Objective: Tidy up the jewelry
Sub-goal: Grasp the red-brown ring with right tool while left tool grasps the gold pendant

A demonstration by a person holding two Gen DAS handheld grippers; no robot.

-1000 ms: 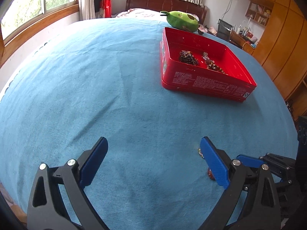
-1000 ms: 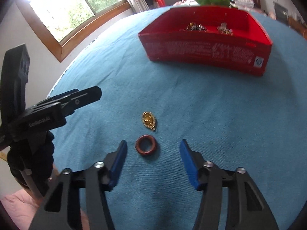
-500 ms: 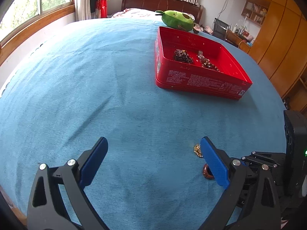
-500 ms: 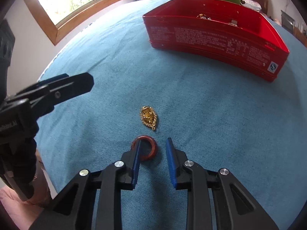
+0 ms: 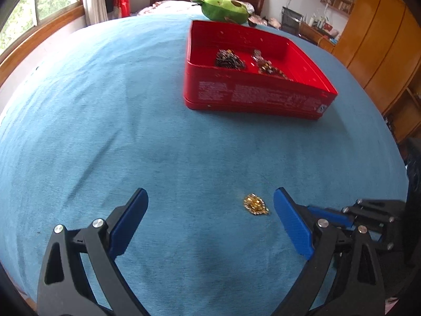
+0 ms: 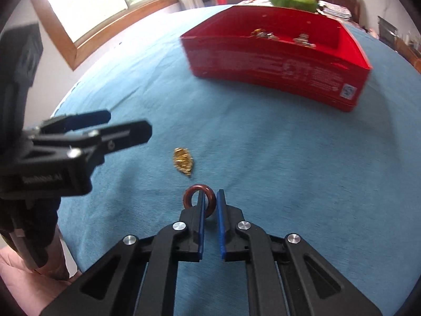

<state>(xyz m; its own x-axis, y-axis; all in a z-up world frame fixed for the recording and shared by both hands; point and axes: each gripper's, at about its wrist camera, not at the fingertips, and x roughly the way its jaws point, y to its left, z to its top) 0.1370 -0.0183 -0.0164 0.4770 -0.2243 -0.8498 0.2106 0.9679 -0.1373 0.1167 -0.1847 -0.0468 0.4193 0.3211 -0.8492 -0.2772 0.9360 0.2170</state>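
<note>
Right gripper [image 6: 209,202] clamped on the red-brown ring [image 6: 200,199], just above the blue cloth [image 6: 263,158]. Left gripper [image 5: 210,221] gapes w/ gold pendant [image 5: 255,205] between its fingers (untouched). Two pcs left; several already in the red box [image 5: 252,97].

Reddish-brown ring [image 6: 200,199] upright on blue cloth, gold pendant [image 6: 182,161] flat nearby

Right gripper [image 6: 210,201] jaws just closed nearly together; left gripper [image 5: 210,208] spread wide, angled down
</note>
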